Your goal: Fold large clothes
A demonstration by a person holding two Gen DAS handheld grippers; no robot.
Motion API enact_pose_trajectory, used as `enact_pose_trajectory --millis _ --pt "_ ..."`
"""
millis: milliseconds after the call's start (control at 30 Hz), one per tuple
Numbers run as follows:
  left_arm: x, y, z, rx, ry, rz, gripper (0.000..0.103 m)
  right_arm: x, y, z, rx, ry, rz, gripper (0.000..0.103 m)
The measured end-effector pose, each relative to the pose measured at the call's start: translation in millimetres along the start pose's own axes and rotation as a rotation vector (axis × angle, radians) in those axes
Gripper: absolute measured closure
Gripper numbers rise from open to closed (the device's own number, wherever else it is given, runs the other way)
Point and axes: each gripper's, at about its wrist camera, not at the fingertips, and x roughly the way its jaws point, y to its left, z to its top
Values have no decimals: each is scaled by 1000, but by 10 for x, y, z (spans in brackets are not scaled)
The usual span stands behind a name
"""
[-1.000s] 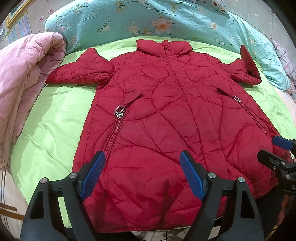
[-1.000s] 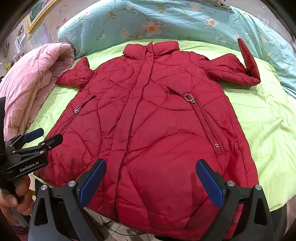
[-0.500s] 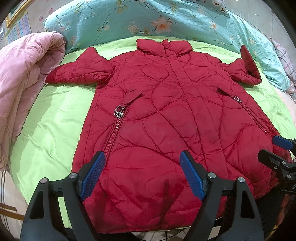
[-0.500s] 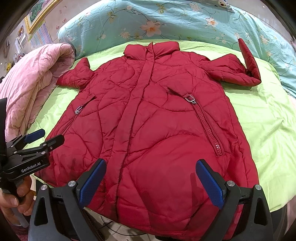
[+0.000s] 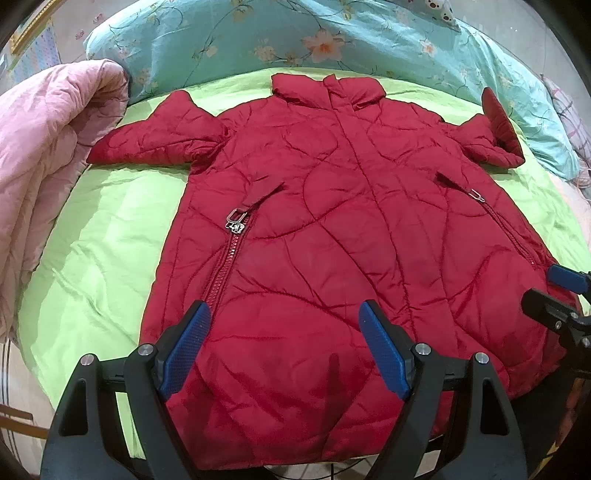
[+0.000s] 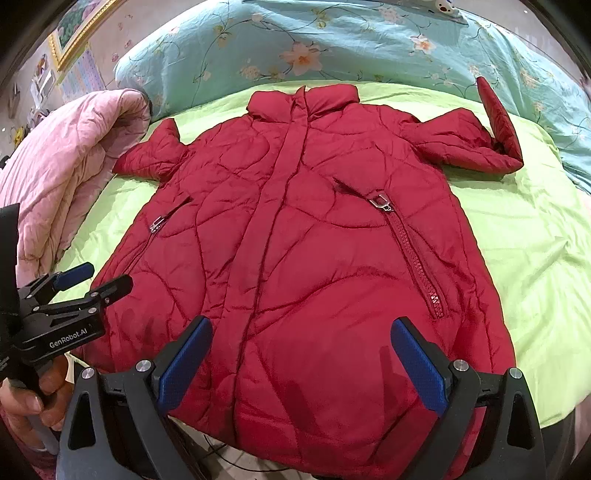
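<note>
Bedding fills both of my views: a lime-green sheet (image 5: 103, 236) is stretched over the bed, a teal floral quilt (image 5: 258, 33) is banked along the far edge, and a pink comforter (image 5: 40, 140) is bunched up on the left, apparently pushed aside to leave a flat working area. On the sheet lies the red quilted coat (image 5: 332, 229), front up, collar toward the quilt and hem toward me, hanging slightly over the near edge of the bed. Its sleeves are spread out to either side; the one on the right has its cuff (image 6: 498, 114) kinked upward against the quilt, which I judge will need flattening before that sleeve is folded in. I hold the left gripper (image 5: 284, 350) low over the hem on the left part of the coat, its blue pads wide apart with nothing between them, and the right gripper (image 6: 299, 365) hovers likewise over the hem further right, jaws spread and empty. Each tool shows at the edge of the other's view, so the two sit side by side along the bottom edge, a sensible station for taking both lower corners or the side seams at once. Whether the fingertips brush the fabric I cannot say for certain, since the fisheye flattens depth here. No fold has been made yet, so I take this as the very start of the job.
</note>
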Motion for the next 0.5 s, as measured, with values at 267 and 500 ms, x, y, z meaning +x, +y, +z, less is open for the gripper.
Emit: enact_pose_trajectory --millis 267,500 --pt "65 19 108 -27 -67 -29 20 -18 -196 143 14 -37 -36 5" --pt "119 68 274 -22 -101 -5 20 -47 -628 389 82 -68 -91 5"
